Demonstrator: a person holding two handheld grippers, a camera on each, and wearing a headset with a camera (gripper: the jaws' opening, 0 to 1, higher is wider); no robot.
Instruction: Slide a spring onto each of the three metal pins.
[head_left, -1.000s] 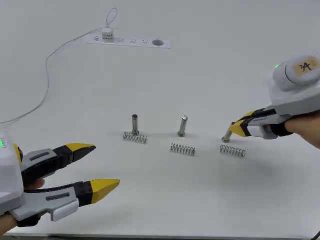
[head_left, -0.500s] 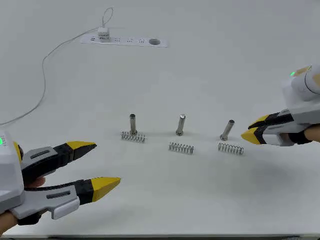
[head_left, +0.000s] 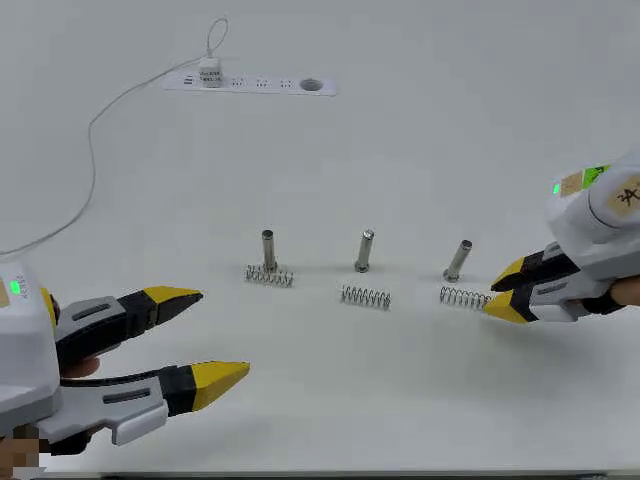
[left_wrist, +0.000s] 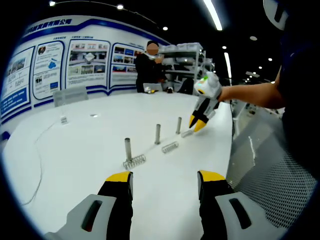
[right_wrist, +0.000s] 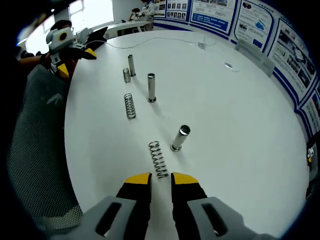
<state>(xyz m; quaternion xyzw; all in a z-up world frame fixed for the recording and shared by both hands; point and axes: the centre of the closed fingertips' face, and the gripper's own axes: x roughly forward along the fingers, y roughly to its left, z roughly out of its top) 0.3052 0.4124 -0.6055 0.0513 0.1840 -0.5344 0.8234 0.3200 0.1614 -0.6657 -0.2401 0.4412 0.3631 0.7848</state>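
My right claw (head_left: 495, 296) has left the right-hand pin (head_left: 459, 259) and is now at the end of the spring (head_left: 463, 297) lying just beside that pin on the worktop (head_left: 400, 150). Jaws slightly parted, nothing gripped yet (pickup looks next). My left claw (head_left: 222, 333) gapes, idle.

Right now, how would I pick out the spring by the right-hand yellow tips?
On the white table, three upright metal pins stand in a row, a spring lying before each. Yours is the rightmost spring, the one whose end lies at the right gripper's yellow tips.
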